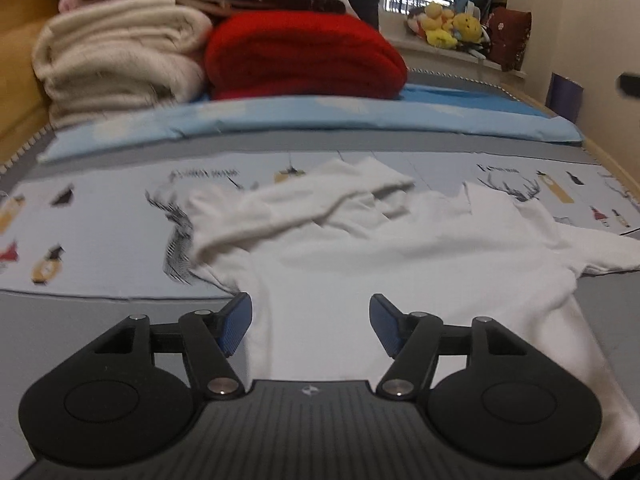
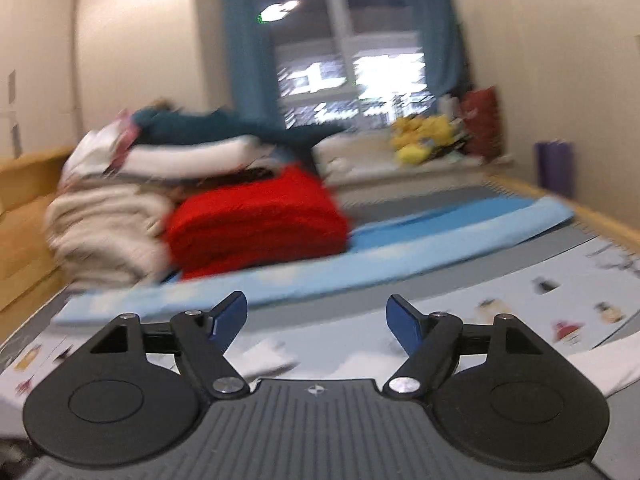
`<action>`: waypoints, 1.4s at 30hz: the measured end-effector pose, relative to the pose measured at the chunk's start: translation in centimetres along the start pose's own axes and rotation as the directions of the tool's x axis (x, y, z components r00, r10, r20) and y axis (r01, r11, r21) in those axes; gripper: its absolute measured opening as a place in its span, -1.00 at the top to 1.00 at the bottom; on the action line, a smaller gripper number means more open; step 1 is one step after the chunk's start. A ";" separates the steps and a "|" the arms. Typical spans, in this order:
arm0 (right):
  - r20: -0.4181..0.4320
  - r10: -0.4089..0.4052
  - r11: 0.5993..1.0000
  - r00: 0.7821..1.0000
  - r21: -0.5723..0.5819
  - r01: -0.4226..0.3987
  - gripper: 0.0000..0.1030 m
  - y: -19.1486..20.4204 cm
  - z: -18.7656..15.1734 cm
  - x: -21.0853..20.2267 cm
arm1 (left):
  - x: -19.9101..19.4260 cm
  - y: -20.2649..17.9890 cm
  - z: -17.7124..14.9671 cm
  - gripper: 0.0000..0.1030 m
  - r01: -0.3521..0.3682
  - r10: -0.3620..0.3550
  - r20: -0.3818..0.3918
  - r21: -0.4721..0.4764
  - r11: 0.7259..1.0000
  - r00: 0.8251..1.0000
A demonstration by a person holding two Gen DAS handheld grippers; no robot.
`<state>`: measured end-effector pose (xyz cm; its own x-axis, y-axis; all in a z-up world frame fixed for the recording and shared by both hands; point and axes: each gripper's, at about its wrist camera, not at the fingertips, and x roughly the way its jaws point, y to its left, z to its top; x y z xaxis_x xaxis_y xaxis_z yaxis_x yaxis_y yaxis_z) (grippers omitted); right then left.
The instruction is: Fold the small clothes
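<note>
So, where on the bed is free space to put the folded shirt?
Free: the grey strip left of the left gripper, and the printed sheet left of the white shirt. Crowded: the far end, with the red blanket and cream blanket stacked.

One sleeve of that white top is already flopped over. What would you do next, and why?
Probably bring the right gripper down to the spread sleeve and fold it in. The other sleeve already lies across the white top, and both grippers, including the left gripper, are open and empty.
</note>
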<state>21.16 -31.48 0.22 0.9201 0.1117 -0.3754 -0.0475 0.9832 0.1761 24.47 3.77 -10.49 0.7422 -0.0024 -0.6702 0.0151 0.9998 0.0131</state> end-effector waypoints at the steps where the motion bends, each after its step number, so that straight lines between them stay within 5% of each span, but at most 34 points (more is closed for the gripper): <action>1: -0.026 0.014 1.000 1.000 -0.007 -0.014 -0.51 1.0 -0.8 0.6 | 0.0 0.1 0.1 -0.37 -0.014 0.014 0.011 0.000 1.000 1.000; 7: -0.167 -0.003 0.999 0.986 -0.051 -0.006 -0.51 5.9 -5.2 3.0 | 1.1 1.6 0.8 -0.36 -0.053 0.054 0.009 -0.047 0.997 0.999; 12: -0.201 -0.002 0.998 0.980 -0.063 -0.011 -0.51 6.4 -6.1 5.3 | 2.8 1.0 1.4 -0.20 -0.085 0.086 0.004 -0.035 0.996 0.996; 14: -0.209 -0.003 0.998 0.978 -0.063 -0.011 -0.50 6.2 -6.1 6.3 | 3.4 0.3 1.5 0.20 -0.098 0.098 0.007 0.001 0.995 0.995; 18: -0.239 -0.005 0.999 0.971 -0.054 -0.008 -0.27 5.1 -6.1 8.0 | 5.1 -0.2 2.2 0.63 -0.093 0.093 -0.005 0.007 0.996 0.996; 24: -0.248 -0.008 1.000 0.969 -0.017 0.004 0.47 4.8 -5.6 9.9 | 6.6 -0.4 3.8 0.73 -0.116 0.116 0.009 -0.012 0.993 0.993; 33: -0.164 -0.045 0.999 0.985 0.001 0.046 0.47 4.5 -4.0 10.5 | 8.2 0.2 7.5 0.71 -0.132 0.123 0.096 0.092 0.987 0.988; 36: -0.109 -0.059 0.997 0.992 0.036 0.064 0.47 4.2 -3.1 10.2 | 7.6 -0.1 9.8 0.70 -0.211 0.163 0.196 0.260 0.942 0.967; 38: -0.080 -0.075 0.996 0.994 0.051 0.079 0.47 4.1 -2.7 10.0 | 7.2 -0.4 11.1 0.69 -0.286 0.192 0.274 0.362 0.887 0.942; 41: -0.055 -0.090 0.994 0.994 0.059 0.094 0.46 4.1 -2.4 10.0 | 7.6 -1.9 12.3 0.55 -0.451 0.245 0.403 0.568 0.688 0.882; 42: -0.047 -0.097 0.993 0.994 0.057 0.100 0.46 4.2 -2.3 10.0 | 7.7 -2.1 12.6 0.47 -0.456 0.236 0.413 0.592 0.665 0.880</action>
<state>29.26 -25.93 -4.91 0.9012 0.0225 -0.4328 0.0667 0.9796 0.1897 38.60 1.36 -6.30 0.9332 0.2257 -0.2798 0.0678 0.6539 0.7535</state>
